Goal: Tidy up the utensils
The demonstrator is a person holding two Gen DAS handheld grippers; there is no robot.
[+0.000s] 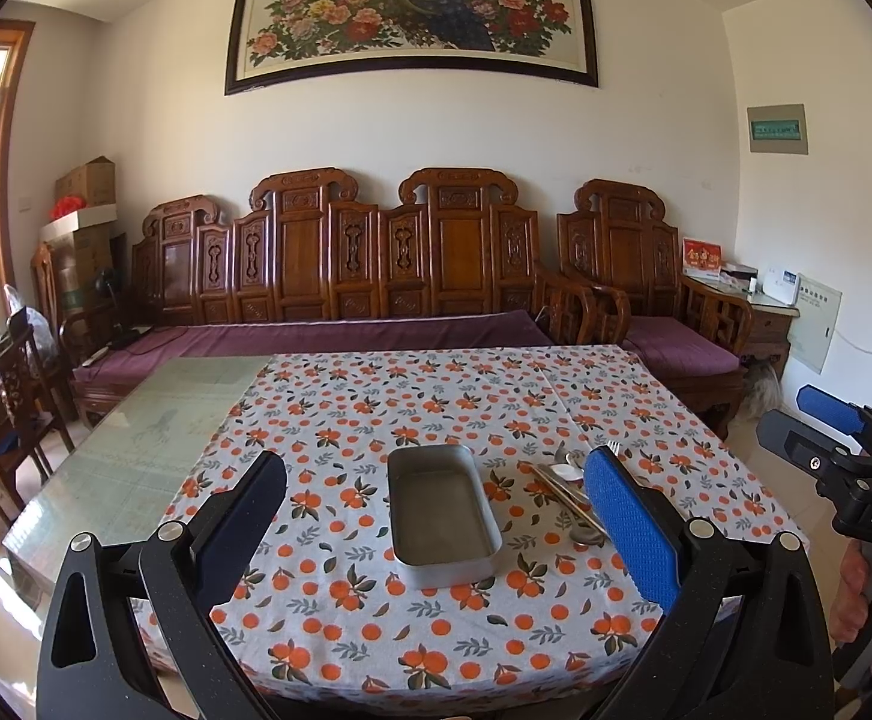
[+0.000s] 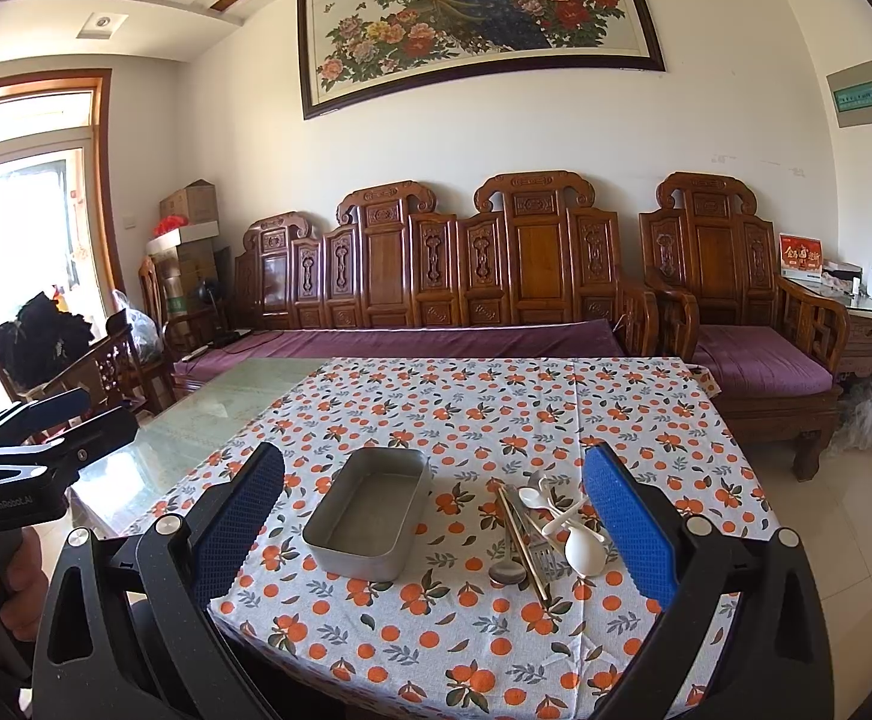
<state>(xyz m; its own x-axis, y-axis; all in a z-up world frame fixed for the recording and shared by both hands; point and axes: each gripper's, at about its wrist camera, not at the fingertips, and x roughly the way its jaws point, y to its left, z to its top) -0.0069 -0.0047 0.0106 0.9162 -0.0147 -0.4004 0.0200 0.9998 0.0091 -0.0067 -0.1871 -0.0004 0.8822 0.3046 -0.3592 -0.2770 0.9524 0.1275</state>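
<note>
An empty rectangular metal tray (image 1: 442,510) (image 2: 369,510) sits on the orange-print tablecloth (image 1: 436,630) (image 2: 466,630). To its right lies a pile of utensils (image 1: 568,498) (image 2: 541,525): white plastic spoons (image 2: 583,552), a metal spoon (image 2: 506,570), a fork (image 2: 542,558) and chopsticks (image 2: 523,546). My left gripper (image 1: 442,528) is open and empty, held near the table's front edge facing the tray. My right gripper (image 2: 436,528) is open and empty, also at the front edge; it shows at the right of the left wrist view (image 1: 838,450).
The cloth covers the right part of a glass-topped table (image 1: 135,450) (image 2: 195,420). A carved wooden sofa (image 1: 375,276) with purple cushions stands behind the table. Wooden chairs (image 1: 3,396) stand at the left.
</note>
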